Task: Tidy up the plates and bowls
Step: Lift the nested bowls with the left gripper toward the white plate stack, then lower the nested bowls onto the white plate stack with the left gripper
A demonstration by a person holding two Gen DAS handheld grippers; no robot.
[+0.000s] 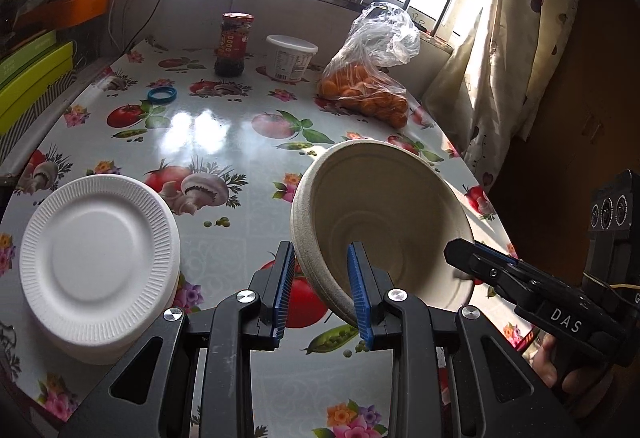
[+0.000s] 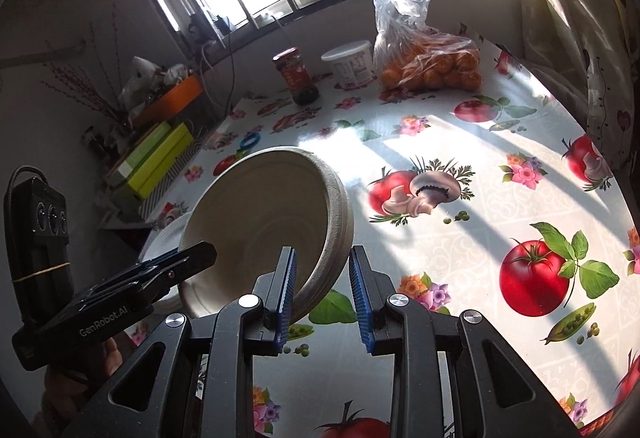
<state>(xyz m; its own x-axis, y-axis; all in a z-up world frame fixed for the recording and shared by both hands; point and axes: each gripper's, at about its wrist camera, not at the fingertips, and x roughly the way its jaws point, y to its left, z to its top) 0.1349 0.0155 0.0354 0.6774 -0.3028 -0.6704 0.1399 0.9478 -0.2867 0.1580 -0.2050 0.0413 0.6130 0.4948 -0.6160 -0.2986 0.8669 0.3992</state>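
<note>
you hold a beige paper bowl (image 1: pixel 384 222) tilted above the vegetable-print tablecloth (image 1: pixel 224 142), your left gripper (image 1: pixel 322 292) pinching its near-left rim and your right gripper (image 2: pixel 322 292) pinching its right rim. a stack of white foam plates (image 1: pixel 100 262) rests on the near left.

A table (image 1: pixel 224 142) in fruit-print oilcloth carries stacked white plates (image 1: pixel 100 254), a jar (image 1: pixel 232 44), a tub (image 1: pixel 291 56), a ring (image 1: pixel 161 94) and bagged oranges (image 1: pixel 368 94).
</note>
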